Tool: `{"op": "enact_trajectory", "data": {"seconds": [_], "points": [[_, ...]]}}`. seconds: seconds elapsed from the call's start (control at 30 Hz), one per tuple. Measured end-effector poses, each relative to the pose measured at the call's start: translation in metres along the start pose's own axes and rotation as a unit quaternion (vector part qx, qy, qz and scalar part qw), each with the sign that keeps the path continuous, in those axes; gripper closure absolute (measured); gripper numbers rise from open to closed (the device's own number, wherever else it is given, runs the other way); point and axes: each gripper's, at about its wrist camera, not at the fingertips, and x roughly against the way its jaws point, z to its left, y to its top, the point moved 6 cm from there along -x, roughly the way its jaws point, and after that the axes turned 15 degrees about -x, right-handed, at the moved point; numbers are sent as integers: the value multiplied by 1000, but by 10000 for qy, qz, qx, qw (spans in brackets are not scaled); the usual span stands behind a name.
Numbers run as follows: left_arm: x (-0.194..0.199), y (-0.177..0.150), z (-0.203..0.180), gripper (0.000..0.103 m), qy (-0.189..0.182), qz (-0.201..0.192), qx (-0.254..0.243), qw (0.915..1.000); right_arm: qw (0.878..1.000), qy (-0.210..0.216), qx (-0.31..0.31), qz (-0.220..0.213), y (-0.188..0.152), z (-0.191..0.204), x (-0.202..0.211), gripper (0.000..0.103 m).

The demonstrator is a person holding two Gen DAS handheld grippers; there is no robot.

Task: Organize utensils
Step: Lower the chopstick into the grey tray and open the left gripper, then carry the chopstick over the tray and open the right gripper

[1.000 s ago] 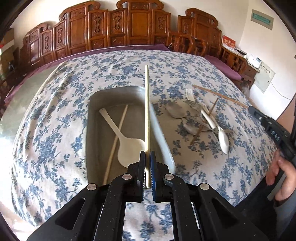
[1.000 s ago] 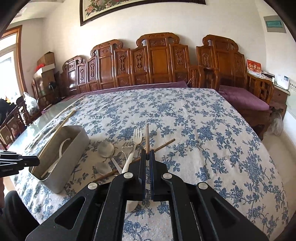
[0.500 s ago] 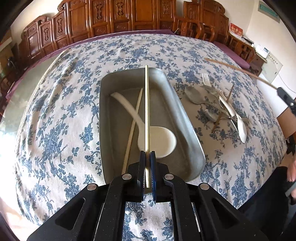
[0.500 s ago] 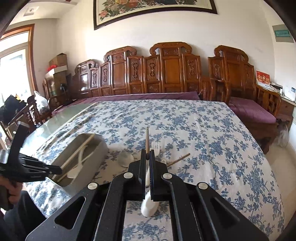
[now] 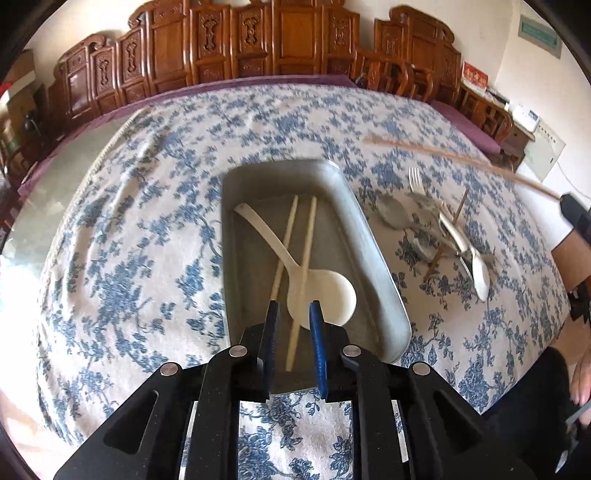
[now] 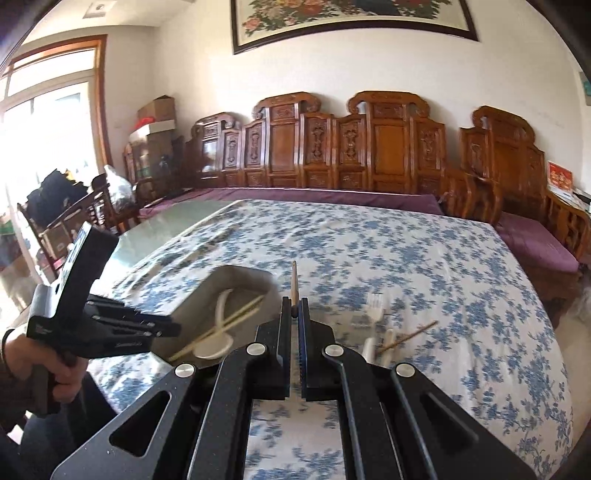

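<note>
surface: table (image 5: 147,229) under a white cloth with blue flowers; bare glassy strip along its left edge (image 6: 159,236)
room: row of carved wooden chairs (image 6: 369,147) on the far side, purple cushion (image 6: 532,240) on the right, framed flower painting (image 6: 351,22) on white wall, window (image 6: 44,122) at left, cardboard boxes (image 6: 157,118) in the corner
tray: grey metal tray (image 5: 373,251) on the cloth, long side running away from the left camera
in tray: white spoon (image 5: 317,291) lying diagonally, two pale chopsticks (image 5: 304,266) crossing over it
pile: right of tray, on the cloth, well apart from it: metal spoon (image 5: 391,214), fork (image 5: 415,181), white spoon (image 5: 478,269), brown chopstick (image 5: 443,243), tangled together
left gripper (image 5: 293,325): above near end of tray, jaws spread, nothing between them
right gripper (image 6: 294,325): jaws closed narrow on a chopstick (image 6: 294,280), which sticks forward and up, above the cloth, right of the tray
in the way: right gripper's chopstick crosses above the pile in left view, blurred
</note>
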Motion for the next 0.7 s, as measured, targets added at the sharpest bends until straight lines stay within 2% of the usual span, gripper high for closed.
{"op": "enact_trajectory", "data": {"seconds": [0.3,0.7], "points": [[36,-1,23,88,101,-433,247,9987,9989,249,265,312,-14,49,-24,99],[59,-8,35,88,167,-637,315,9973,9970,-132,611,451,-25,76,-65,99]]}}
